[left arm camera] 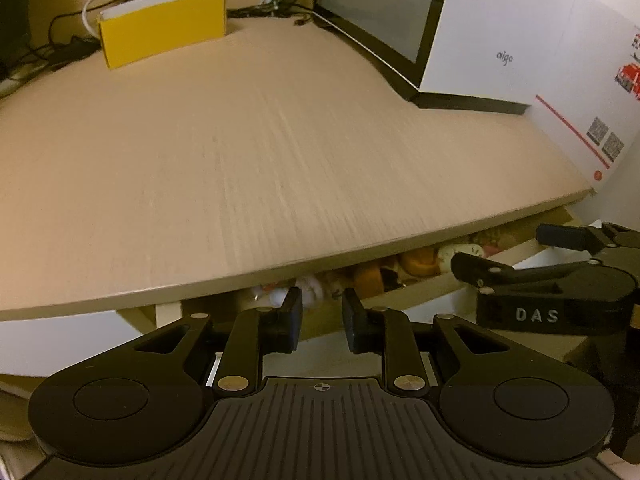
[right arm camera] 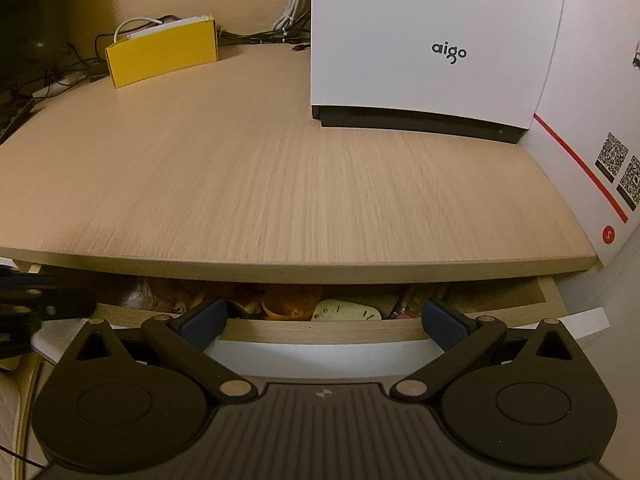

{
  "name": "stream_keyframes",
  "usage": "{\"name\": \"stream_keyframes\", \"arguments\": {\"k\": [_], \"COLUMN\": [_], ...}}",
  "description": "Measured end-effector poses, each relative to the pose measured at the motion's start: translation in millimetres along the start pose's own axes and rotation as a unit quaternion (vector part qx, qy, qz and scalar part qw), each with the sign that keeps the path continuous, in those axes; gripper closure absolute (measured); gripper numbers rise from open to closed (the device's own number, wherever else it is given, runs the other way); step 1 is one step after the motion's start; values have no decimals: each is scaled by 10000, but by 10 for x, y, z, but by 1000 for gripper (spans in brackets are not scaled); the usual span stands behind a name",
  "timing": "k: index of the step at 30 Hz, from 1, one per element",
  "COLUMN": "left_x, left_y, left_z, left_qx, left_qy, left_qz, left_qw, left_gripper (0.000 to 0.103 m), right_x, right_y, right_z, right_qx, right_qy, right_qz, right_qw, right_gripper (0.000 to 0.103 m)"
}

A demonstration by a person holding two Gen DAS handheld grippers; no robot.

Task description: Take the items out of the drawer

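Pale wood-grain desktop (right arm camera: 280, 168) fills the room's view, and everything else sits in relation to it. Nearest, just below its front edge, the shallow light-wood drawer (right arm camera: 320, 330) stands pulled out only part way, so most of its inside stays hidden under the desktop. The right gripper (right arm camera: 324, 320) hangs in front of the drawer's front wall with its jaws spread wide and nothing between them, probably lined up to reach in. The left gripper (left arm camera: 320, 312) waits at the same edge, further along, its jaws parted only narrowly and empty too.

Inside the drawer lies a jumble of small toys: an orange rounded piece (right arm camera: 290, 300), a cream oval piece with dark marks (right arm camera: 346, 312), and others too shadowed to name. None has been lifted out yet, I'd judge.

Further back on the desktop stands a white box printed "aigo" (right arm camera: 432, 40), and at the far edge an open yellow cardboard box (right arm camera: 164, 54) beside tangled black cables (right arm camera: 60, 76).
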State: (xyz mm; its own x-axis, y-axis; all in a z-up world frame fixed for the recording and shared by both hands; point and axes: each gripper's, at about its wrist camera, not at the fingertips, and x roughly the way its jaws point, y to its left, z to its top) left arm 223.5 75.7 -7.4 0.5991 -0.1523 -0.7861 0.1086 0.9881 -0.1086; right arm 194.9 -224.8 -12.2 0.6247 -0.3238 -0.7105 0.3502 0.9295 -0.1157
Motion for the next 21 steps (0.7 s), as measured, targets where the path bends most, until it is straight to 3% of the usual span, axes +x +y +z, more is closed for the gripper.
{"name": "stream_keyframes", "arguments": {"k": [6,21], "left_x": [19,-222], "left_y": [-13,-141], "left_z": [-36,-311], "left_qx": [-247,-142], "left_qy": [32,141], "left_qz": [-192,-194], "left_qw": [9995,9996], "left_gripper": [77,77], "right_x": [-65,-303], "right_y": [-7,24], "right_z": [-83,-344], "right_qx": [12,22], "right_qy": [-28,-42], "right_qz": [38,6], "right_qw": [10000,10000], "right_gripper": [0,0]}}
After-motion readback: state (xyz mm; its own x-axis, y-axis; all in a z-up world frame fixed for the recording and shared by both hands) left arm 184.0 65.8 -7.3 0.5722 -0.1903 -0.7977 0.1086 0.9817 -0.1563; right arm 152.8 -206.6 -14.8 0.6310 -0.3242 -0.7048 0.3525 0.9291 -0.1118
